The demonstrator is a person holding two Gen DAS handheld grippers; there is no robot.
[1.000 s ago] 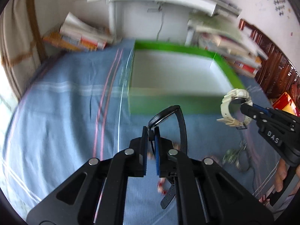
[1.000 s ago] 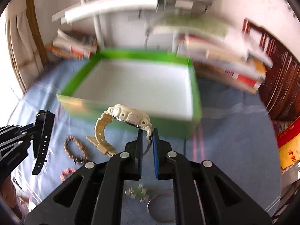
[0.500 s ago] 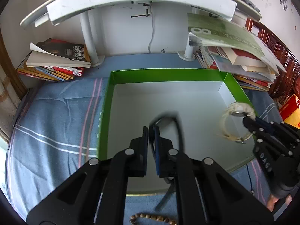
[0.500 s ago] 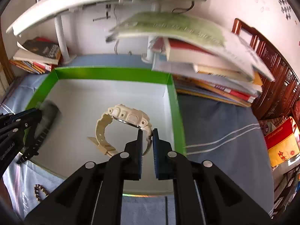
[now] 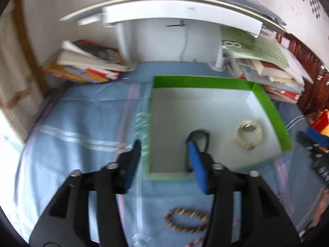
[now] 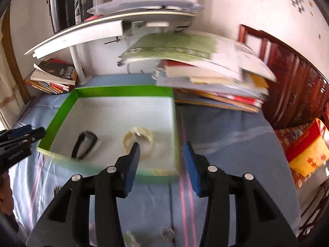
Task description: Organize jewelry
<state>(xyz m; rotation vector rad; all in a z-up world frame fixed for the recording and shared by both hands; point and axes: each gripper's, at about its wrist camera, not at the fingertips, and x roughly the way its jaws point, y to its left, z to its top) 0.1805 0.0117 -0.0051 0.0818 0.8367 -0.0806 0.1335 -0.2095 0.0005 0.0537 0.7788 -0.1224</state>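
A green box with a white floor (image 5: pixel 269 108) (image 6: pixel 61 113) sits on the blue cloth. Inside it lie a black watch (image 5: pixel 202 139) (image 6: pixel 84 144) and a cream watch (image 5: pixel 248 134) (image 6: pixel 138 138). My left gripper (image 5: pixel 164 153) is open and empty above the box's near left corner; it also shows in the right wrist view (image 6: pixel 18 135). My right gripper (image 6: pixel 161 153) is open and empty above the box's near right wall; its tip shows in the left wrist view (image 5: pixel 312 138). A brown bead bracelet (image 5: pixel 186 220) lies on the cloth in front of the box.
Book stacks stand at the back left (image 5: pixel 86 65) and back right (image 6: pixel 216 86). A white shelf stand (image 5: pixel 164 14) rises behind the box. Small metal jewelry pieces (image 6: pixel 166 231) lie on the cloth near me. A red and yellow bag (image 6: pixel 306 150) is at the right.
Both grippers opened and let go of their watches, which now lie in the box. Both grippers pulled back toward me and up.
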